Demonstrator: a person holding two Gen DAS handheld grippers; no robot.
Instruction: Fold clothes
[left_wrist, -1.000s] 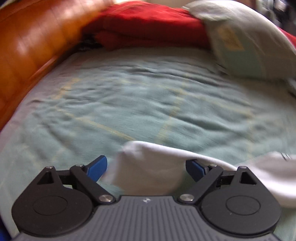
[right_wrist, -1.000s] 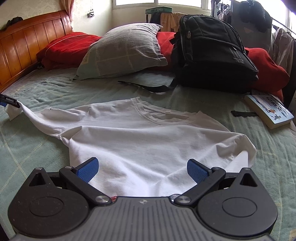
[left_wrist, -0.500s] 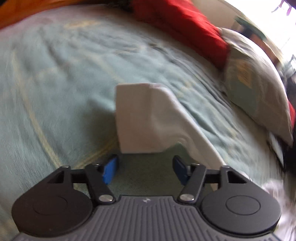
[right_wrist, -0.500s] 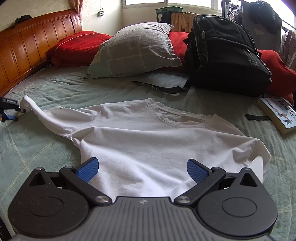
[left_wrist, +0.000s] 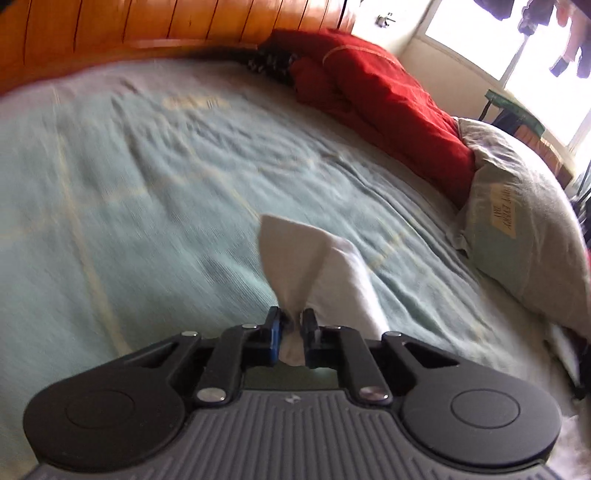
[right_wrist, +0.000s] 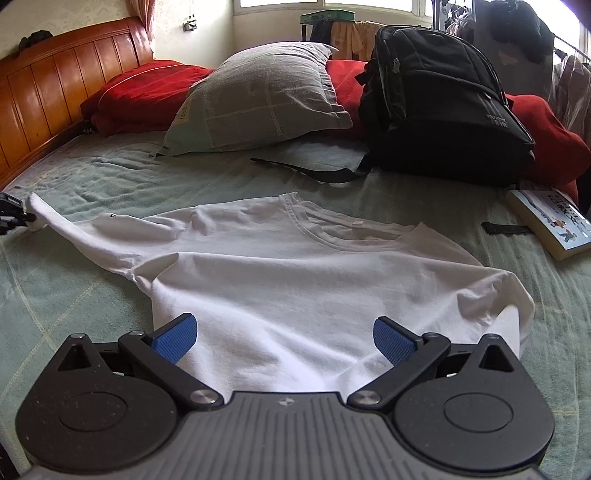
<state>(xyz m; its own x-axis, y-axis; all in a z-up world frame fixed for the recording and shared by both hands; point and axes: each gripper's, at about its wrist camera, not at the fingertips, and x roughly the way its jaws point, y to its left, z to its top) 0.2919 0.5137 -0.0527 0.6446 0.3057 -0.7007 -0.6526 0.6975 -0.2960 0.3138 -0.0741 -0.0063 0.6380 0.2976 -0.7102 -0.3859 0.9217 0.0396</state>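
Broadly, a bed (right_wrist: 92, 173) with a pale green cover is filling both views, and a white T-shirt (right_wrist: 295, 280) is lying spread across the middle of it, neckline turned away from the right wrist camera. Beyond the T-shirt, toward the far edge of the bed, a black backpack (right_wrist: 439, 96) is standing, with a grey pillow (right_wrist: 255, 99) leaning just beside it and red bedding (right_wrist: 144, 92) bunched behind both. A wooden headboard (right_wrist: 55, 88) is running along the side of the bed beyond the T-shirt's stretched sleeve (left_wrist: 314, 266). A book (right_wrist: 546, 221) is resting on the cover on the opposite side of the T-shirt, near a short black strap (right_wrist: 504, 229).

The right gripper (right_wrist: 286, 334) is hovering over the T-shirt's near hem with its jaws spread wide, the blue pads on either side of the fabric and pressing on nothing. The left gripper (left_wrist: 291, 325) is pinching the end of the sleeve: its jaws have just been closing, and the white cloth is now bunched tight between them, its cuff fanning out past the tips. From the right wrist view, that sleeve is stretching away from the T-shirt's body toward the headboard side.
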